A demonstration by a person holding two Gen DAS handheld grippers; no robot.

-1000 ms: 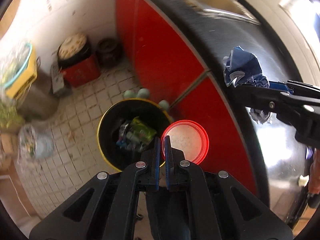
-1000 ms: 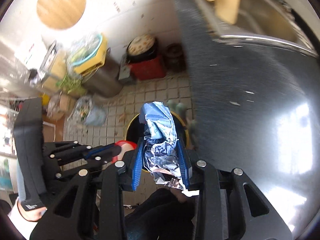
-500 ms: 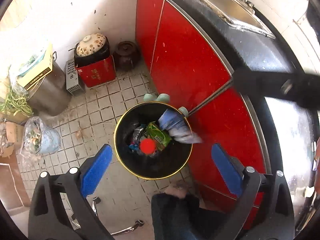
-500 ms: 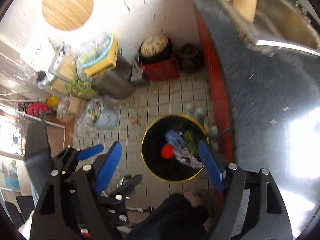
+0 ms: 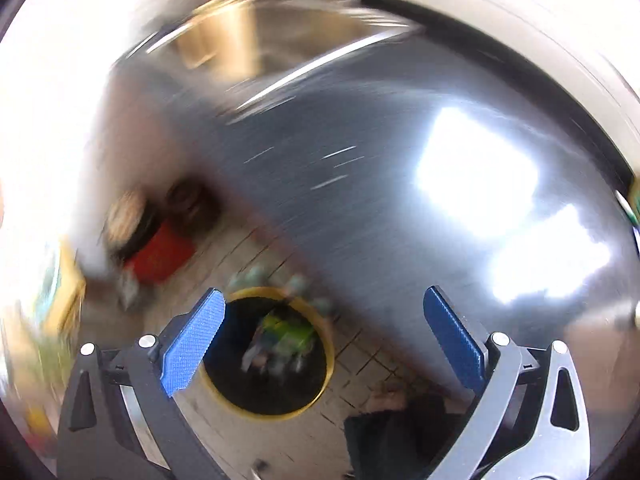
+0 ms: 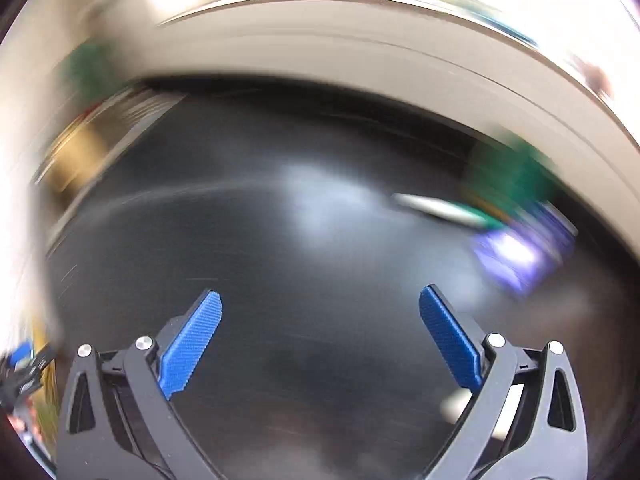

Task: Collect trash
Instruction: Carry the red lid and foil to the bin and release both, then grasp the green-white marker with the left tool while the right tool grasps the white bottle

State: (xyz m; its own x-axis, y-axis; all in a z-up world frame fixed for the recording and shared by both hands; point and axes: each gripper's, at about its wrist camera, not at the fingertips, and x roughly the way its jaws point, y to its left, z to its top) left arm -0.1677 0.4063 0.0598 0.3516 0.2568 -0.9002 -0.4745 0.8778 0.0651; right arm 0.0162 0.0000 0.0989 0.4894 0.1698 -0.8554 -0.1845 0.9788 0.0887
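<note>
Holding both claws empty, we keep our left gripper spread above the yellow-rimmed bin of trash, while our right gripper is opening above the dark counter near blurred purple and green wrappers.

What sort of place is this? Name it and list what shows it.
Probably a home kitchen: a dark polished countertop with a metal sink set in it, a tiled floor, and a yellow-rimmed black trash bin holding wrappers.

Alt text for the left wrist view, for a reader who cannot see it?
Blurred fisheye view: the left gripper, jaws wide and empty, hangs above a yellow-rimmed bin holding trash on a tiled floor. A dark glossy counter fills the right.
</note>
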